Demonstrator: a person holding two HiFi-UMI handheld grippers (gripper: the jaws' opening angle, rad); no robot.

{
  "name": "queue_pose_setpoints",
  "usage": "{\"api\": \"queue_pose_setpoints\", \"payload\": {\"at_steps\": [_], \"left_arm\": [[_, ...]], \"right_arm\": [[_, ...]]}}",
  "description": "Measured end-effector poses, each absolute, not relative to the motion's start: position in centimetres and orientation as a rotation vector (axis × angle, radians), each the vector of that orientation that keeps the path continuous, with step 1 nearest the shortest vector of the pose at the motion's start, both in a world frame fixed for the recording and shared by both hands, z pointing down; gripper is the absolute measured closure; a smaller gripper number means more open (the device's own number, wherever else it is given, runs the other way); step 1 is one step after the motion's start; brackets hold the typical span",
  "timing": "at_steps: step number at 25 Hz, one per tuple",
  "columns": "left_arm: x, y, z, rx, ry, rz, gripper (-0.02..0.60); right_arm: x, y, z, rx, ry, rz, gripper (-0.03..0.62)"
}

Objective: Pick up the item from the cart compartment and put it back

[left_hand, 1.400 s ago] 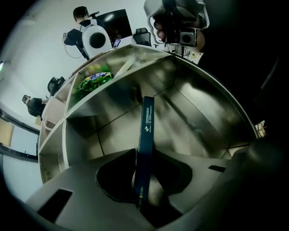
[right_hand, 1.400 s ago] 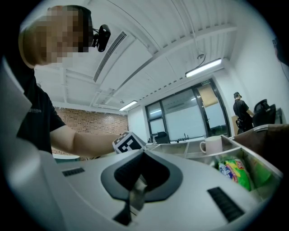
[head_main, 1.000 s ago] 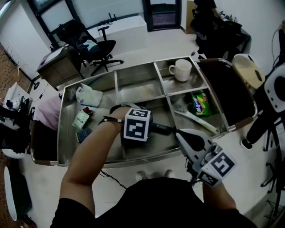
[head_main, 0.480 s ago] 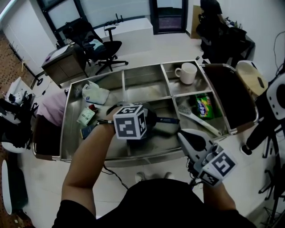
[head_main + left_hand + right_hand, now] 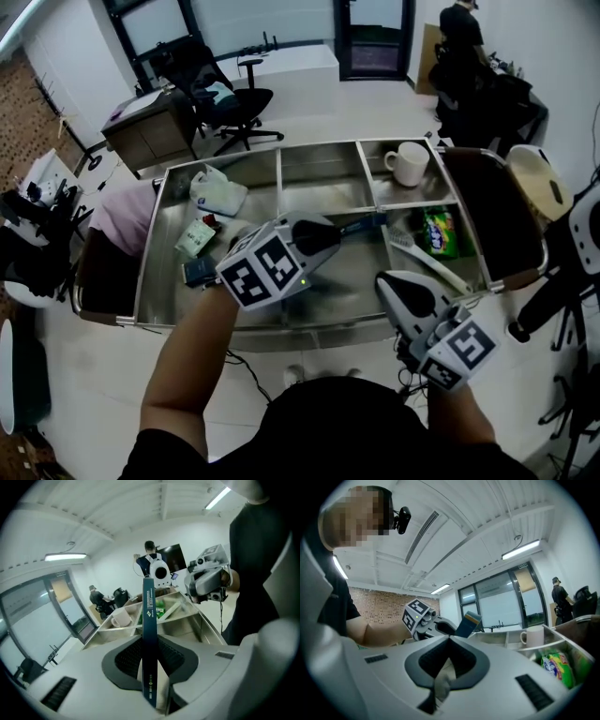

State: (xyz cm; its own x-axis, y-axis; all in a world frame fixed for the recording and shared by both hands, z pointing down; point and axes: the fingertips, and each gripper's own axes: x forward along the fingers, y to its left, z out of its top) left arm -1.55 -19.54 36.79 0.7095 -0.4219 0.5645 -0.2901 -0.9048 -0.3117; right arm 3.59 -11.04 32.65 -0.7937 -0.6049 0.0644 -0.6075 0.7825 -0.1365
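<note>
The person's left forearm reached out over the near edge of the steel cart (image 5: 328,336), wrist rolled so the marker cube faced up and to the left. The left gripper (image 5: 330,234) pointed across the cart toward its right end, tipped somewhat downward. Its jaws were clamped on a flat blue box (image 5: 364,223), gripped by its lower end. Seen from the left gripper view, the box (image 5: 149,616) stood edge-on between the pads and stuck out well past the fingertips. It hung in the air above the middle near compartment, close to the divider on the right, touching no part of the cart. The right gripper (image 5: 396,283) was held level just outside the cart's near edge, toward the right end, its jaws pressed together with nothing in them. In the far right compartment stood a white mug (image 5: 408,161). The near right compartment held a green packet (image 5: 438,232) and a white brush (image 5: 427,262) lying slantwise. At the left end lay a white bag (image 5: 217,192) and some small packets (image 5: 195,236).
</note>
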Motion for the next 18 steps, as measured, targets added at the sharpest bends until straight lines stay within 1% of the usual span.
{"api": "queue_pose_setpoints", "payload": {"at_steps": [6,10,18], "left_arm": [[-2.4,-19.0,32.2,-2.863,0.840,-0.495,0.497],[-3.3,-18.1,30.0,-2.944,1.000,-0.228,0.497],[-6.5,-14.5,26.3,-2.887,1.247,0.106,0.497]], "right_arm": [[2.7,-11.0,32.7,0.978,-2.955,0.225,0.579],[2.2,-11.2,32.5,0.971,-2.958,0.212,0.579],[1.4,-11.0,30.9,0.973,-3.003,0.156,0.579]]}}
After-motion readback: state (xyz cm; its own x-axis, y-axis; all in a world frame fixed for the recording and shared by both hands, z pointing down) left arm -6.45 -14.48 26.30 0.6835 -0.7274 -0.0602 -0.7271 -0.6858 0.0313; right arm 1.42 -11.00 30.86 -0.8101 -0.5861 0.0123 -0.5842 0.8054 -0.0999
